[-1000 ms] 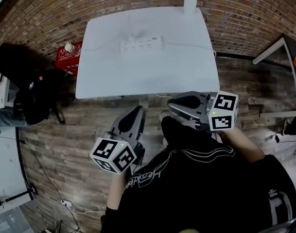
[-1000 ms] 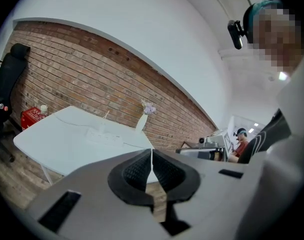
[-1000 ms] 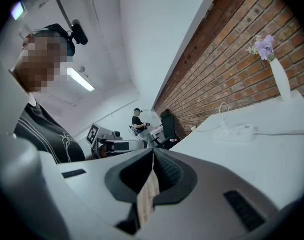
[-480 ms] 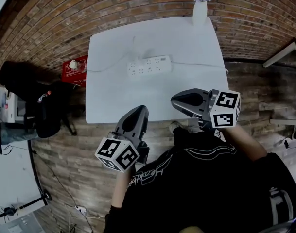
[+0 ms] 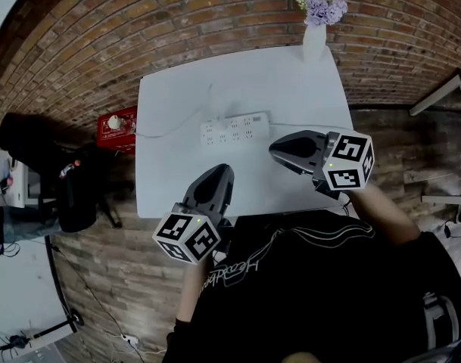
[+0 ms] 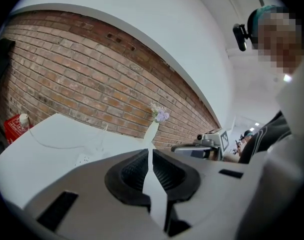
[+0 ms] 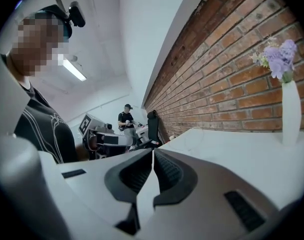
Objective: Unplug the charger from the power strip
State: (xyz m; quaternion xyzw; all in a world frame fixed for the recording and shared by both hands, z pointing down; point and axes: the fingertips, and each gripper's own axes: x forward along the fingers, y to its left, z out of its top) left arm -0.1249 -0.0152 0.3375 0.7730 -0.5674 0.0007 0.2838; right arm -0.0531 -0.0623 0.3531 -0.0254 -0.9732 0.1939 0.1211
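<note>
A white power strip [image 5: 234, 128] lies flat near the middle of the white table [image 5: 177, 180], with a thin white cable trailing off its left end. I cannot make out a charger on it from here. My left gripper [image 5: 220, 172] is shut and empty, its tip just over the table's near edge, short of the strip. My right gripper [image 5: 275, 148] is shut and empty too, hovering over the table just right of the strip's right end. In the left gripper view the shut jaws [image 6: 150, 151] point along the table, with the strip [image 6: 85, 159] low at the left. The right gripper view shows shut jaws [image 7: 152, 152].
A white vase with purple flowers [image 5: 315, 36] stands at the table's far right corner against the brick wall. A red crate [image 5: 115, 125] and a black chair [image 5: 45, 161] are on the floor to the left. Another person [image 7: 126, 117] stands far off.
Both grippers have moved forward from over the floor to the table's near edge; the table and strip now sit closer in view. Both sets of jaws stayed shut.
</note>
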